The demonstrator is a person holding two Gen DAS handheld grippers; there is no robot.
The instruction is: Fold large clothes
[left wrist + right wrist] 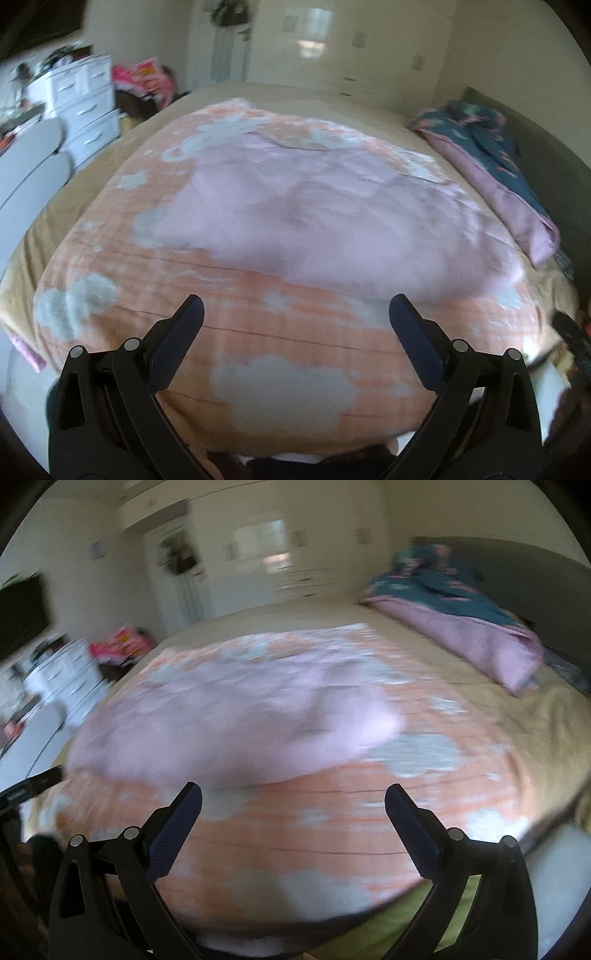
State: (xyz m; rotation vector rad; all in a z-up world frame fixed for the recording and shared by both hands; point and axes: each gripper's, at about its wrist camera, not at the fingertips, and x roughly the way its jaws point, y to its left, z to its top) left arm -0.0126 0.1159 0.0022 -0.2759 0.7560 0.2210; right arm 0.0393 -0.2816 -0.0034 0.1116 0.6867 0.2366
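Observation:
A large pale pink garment (325, 218) lies spread and rumpled on an orange quilt with grey-white cloud patches (273, 347). In the right wrist view the same pink garment (236, 716) sits left of centre on the quilt (332, 834), blurred by motion. My left gripper (295, 314) hovers open over the quilt's near part, just short of the garment's near edge, with nothing between its fingers. My right gripper (293, 797) is open too, empty, above the quilt near the garment's near edge.
The quilt lies on a bed with a beige sheet (332, 99). A rolled pink and dark teal blanket (517, 192) lies along the right side by a dark headboard (517, 568). White drawers (85, 107) and pink clutter (147, 77) stand at left.

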